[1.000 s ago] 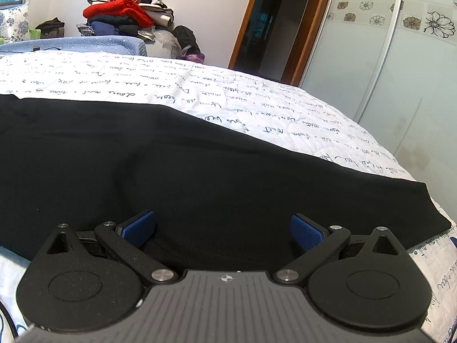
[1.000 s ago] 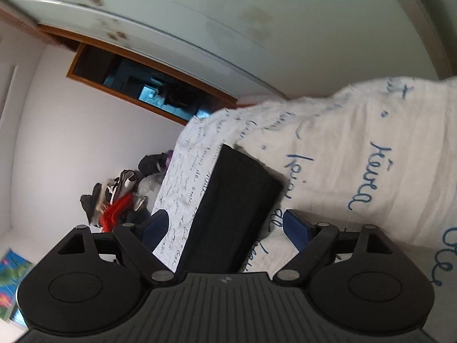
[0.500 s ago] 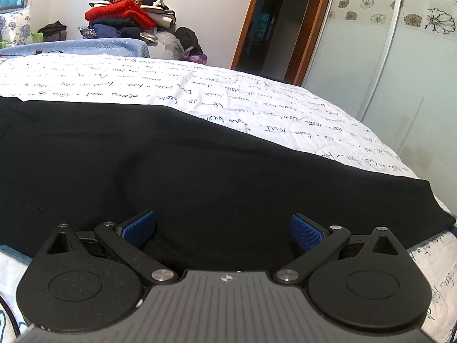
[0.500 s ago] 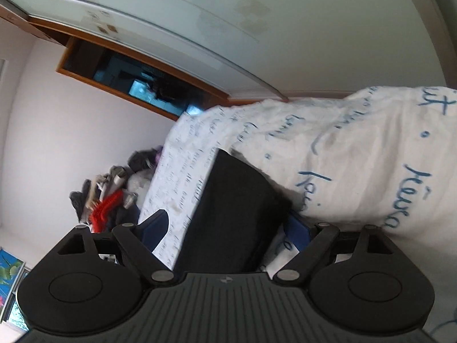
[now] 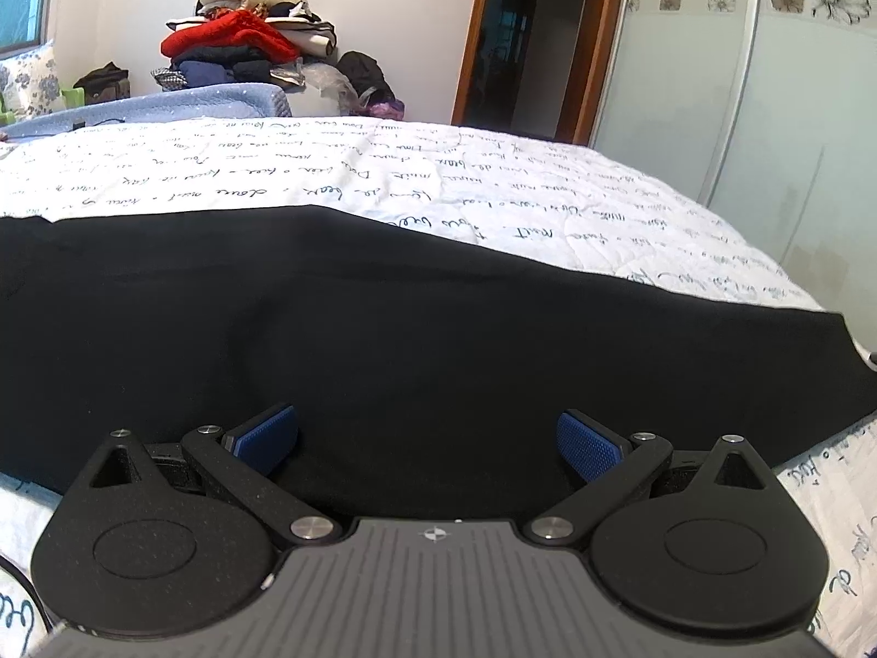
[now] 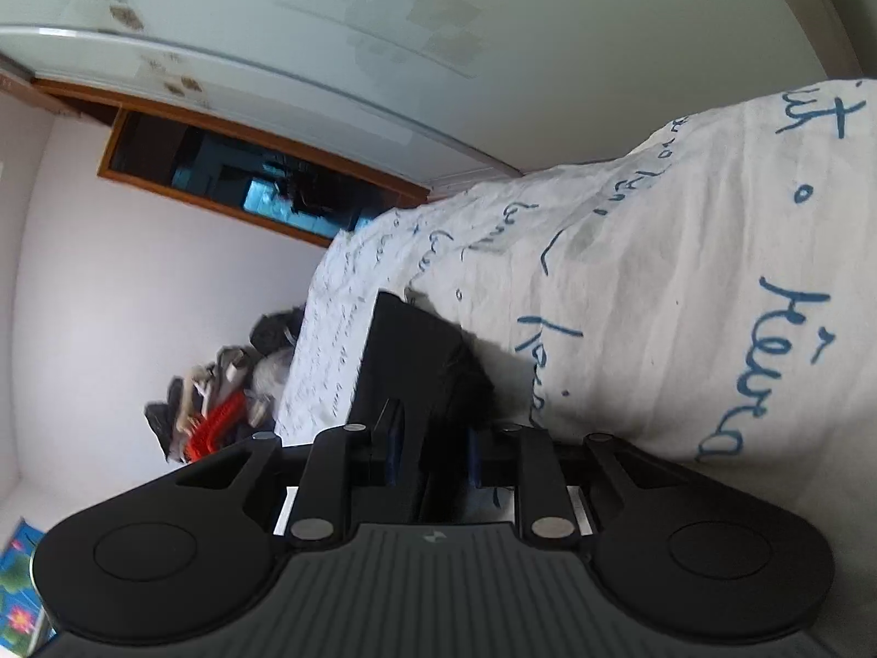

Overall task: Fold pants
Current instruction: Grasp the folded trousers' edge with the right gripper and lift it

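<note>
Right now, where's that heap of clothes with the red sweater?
In the left view, the clothes pile sits far left against the wall, beyond the bed, left of the doorway.

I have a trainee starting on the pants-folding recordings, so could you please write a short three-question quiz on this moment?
1. True or false: the left gripper has its jaws spread wide above the black pants.
2. What has the right gripper closed on? A) the red sweater B) the end of the pants C) the pillow
3. Fill in: the pants lie on a white bedspread printed with ____.

Key: 1 true. 2 B. 3 handwriting-style script.
</note>
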Motion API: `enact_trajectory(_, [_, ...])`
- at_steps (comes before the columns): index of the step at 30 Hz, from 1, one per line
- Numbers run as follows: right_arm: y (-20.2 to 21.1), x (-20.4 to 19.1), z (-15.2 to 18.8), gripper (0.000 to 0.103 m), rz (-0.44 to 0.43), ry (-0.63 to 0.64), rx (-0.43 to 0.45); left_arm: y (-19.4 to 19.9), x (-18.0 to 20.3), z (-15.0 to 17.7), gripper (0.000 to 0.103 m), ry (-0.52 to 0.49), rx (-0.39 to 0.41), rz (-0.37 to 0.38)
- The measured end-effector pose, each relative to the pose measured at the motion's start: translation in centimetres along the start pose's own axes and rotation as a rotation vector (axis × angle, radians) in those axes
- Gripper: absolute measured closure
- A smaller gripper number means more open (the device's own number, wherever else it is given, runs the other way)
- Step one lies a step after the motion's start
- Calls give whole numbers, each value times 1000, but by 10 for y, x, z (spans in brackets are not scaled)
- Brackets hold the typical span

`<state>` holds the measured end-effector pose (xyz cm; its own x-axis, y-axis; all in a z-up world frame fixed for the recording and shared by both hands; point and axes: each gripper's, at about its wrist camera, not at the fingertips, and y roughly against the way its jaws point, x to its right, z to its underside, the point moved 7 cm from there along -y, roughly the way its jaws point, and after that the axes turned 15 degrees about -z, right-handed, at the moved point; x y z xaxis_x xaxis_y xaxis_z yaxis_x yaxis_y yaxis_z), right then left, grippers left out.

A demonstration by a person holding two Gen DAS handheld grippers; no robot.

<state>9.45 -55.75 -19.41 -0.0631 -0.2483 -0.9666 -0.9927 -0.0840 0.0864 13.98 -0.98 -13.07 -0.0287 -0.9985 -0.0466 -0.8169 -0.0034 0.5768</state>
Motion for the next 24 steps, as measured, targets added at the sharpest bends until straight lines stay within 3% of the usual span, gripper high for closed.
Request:
enact_trajectory(3, [-1,1,3,98,28,70,15,3,7,-4,2,-18,-22,17])
enact_trajectory(7, [-4,-11,8,98,52,200,19,15,26,-25,2,27,-80,121])
enact_trajectory(9, [-7,-28,12,98,74,346,9,21,49,-46,2,18,-106,173])
enact_trajectory(12, [-16,-55,34,98,131,647,-16,27,101,-84,2,-18,-133,261])
enact_trajectory(15, [-22,-69,52,98,156,805,-26,33,168,-111,1,-66,-162,383])
enact_trajectory(19, [-20,-73,55,98,141,837,-23,39,265,-115,1,-207,-193,520])
enact_trajectory(24, [-23,-75,58,98,135,856,-38,36,353,-90,4,-365,-290,539])
